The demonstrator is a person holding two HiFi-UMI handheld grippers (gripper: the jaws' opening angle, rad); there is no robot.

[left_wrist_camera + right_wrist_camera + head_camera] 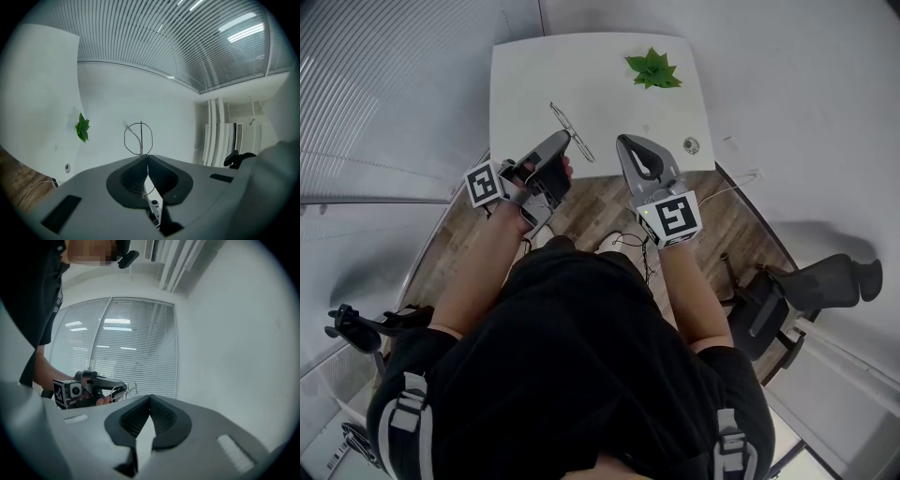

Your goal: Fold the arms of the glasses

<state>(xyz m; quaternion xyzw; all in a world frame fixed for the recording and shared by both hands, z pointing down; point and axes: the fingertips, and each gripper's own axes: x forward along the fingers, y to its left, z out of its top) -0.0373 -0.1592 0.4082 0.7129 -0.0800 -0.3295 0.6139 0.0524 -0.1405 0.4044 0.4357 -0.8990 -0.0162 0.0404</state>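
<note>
The left gripper's [143, 157] jaws are pinched together on the glasses [141, 138], a thin dark wire frame whose round rim juts beyond the tips, held above the white table's [600, 89] near edge. The right gripper [150, 397], just beside it, is closed and empty.

The left gripper [565, 138] holds thin wire glasses [561, 117] over a white table [534, 84]. The right gripper [623, 141] sits at its 3 o'clock, apart. A green leafy sprig [653, 69] lies at the table's 1 o'clock.
</note>
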